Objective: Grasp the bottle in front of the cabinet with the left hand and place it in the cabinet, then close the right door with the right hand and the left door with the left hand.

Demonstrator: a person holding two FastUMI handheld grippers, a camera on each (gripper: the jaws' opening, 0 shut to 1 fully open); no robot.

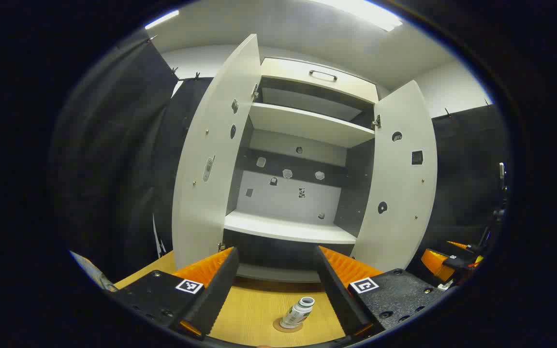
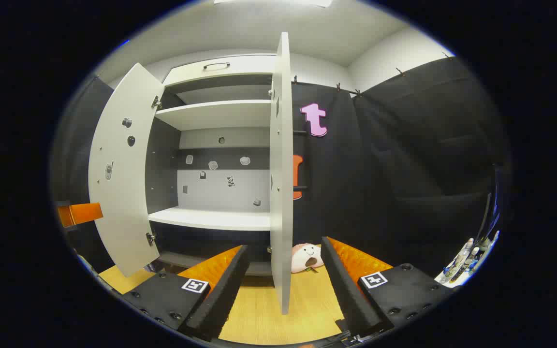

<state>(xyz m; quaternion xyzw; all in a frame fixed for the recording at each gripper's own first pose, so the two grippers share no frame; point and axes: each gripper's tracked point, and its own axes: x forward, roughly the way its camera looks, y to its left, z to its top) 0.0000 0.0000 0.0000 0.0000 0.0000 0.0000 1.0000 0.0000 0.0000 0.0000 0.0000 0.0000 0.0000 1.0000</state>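
Cabinet [image 1: 302, 125]: white doors and shelves, dark grey inner walls.
Bottle [image 1: 298, 313], in front of the cabinet: white with green label.
Table [image 1: 254, 309]: light wood grain.
Plush toy [image 2: 306, 257], beside the cabinet: white and pink.

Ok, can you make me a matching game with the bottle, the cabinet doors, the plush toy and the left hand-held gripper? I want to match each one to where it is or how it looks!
Things:
1. bottle
2. cabinet doors
3. plush toy
4. left hand-held gripper

States:
A. swung wide open
B. lying on the floor beside the cabinet
C. standing on the wooden floor in front of the cabinet
D. open, holding nothing

Pairs: 1-C, 2-A, 3-B, 4-D
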